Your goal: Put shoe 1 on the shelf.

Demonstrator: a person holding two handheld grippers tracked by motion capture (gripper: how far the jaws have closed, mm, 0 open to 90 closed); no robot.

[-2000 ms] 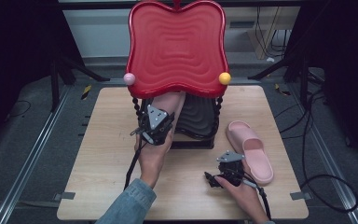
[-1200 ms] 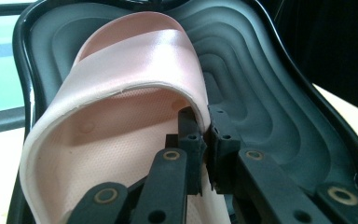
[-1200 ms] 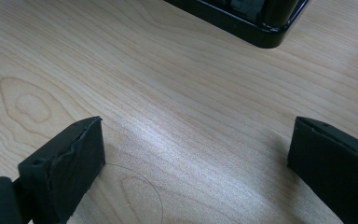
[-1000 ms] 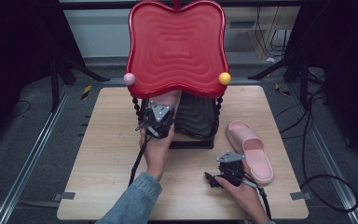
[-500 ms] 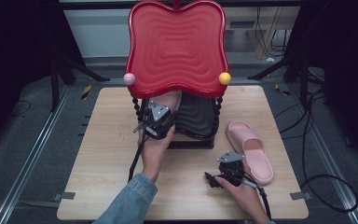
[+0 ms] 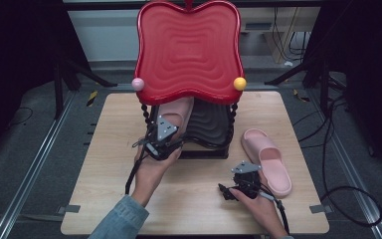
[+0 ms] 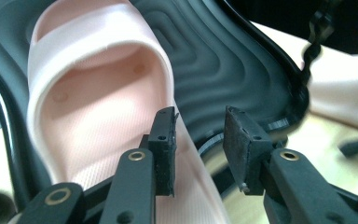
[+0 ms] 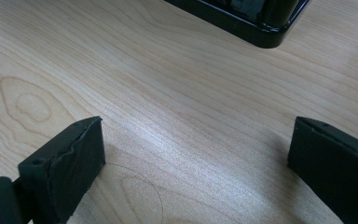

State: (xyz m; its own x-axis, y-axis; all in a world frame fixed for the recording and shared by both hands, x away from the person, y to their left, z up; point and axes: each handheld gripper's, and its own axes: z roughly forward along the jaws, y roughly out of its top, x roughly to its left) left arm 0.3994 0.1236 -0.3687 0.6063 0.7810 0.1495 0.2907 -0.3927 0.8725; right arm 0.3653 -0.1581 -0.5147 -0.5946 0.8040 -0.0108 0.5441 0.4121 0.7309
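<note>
On the lower black shelf of the two-tier rack [image 6: 214, 130], under the red top tray [image 6: 189, 50]: one pink slipper [image 6: 175, 112], long axis running from the near edge of the shelf back under the tray, heel end toward the person.

Left gripper [image 6: 160, 145]: just at the slipper's near end, on its right side rim. Jaws part open, having just been opening; the left gripper view puts the slipper's rim [image 7: 177, 140] at the inner jaw and the pads apart from it, so the slipper looks released, lying on the ribbed shelf.

Second pink slipper [image 6: 268, 160]: on the counter [image 6: 104, 164] right of the rack, long axis slanting toward the near right corner. Right gripper [image 6: 229, 191] is the nearer one, just left of its heel end. Jaws wide open, nothing between them.

Views: high view gives both slippers and the spacing; right gripper view gives bare wood grain and a corner of the rack base [image 8: 261, 32].
</note>
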